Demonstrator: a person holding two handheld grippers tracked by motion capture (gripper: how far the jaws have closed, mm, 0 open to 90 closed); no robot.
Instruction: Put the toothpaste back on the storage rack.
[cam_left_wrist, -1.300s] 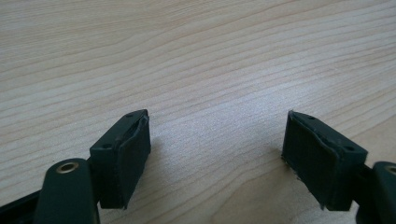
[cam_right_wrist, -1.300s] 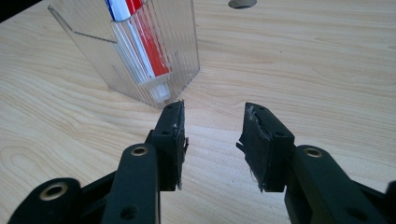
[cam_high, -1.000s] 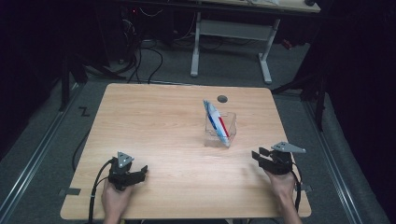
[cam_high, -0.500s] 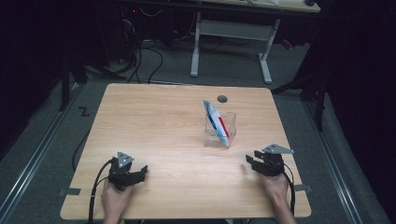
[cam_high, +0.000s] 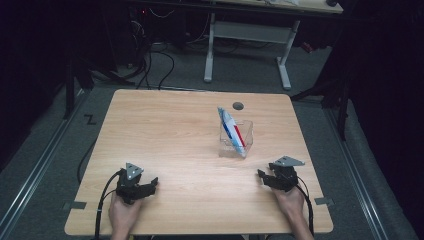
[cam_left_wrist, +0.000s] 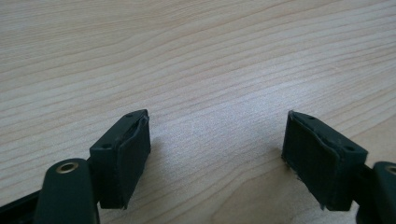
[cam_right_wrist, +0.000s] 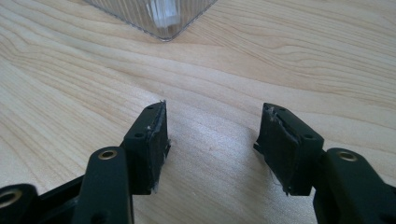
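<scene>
Resting low over the wooden table (cam_high: 175, 135), the left gripper (cam_high: 146, 186) sits near the front left corner with its jaws spread wide and nothing between them; the left gripper view shows bare wood grain in the gap between its two black pads (cam_left_wrist: 133, 156). A hand (cam_high: 122, 215) holds it from behind, and a black cable trails off the table's near edge.

On the other side, the right gripper (cam_high: 264, 176) lies near the front right edge, its jaws likewise parted and empty, held by the other hand (cam_high: 290, 202). Its jaws point toward the clear plastic container (cam_high: 236, 140), which stands just beyond it, near but apart. The right gripper view catches a rounded, transparent bottom corner of that container (cam_right_wrist: 159, 18) at the top edge.

The container is a small, see-through, open-topped box right of the table's centre. Pens (cam_high: 231, 129) lean in it at a tilt, their tops jutting above the rim toward the far side; red and blue show among white barrels. A dark round hole (cam_high: 238, 105) lies in the tabletop just behind it.
</scene>
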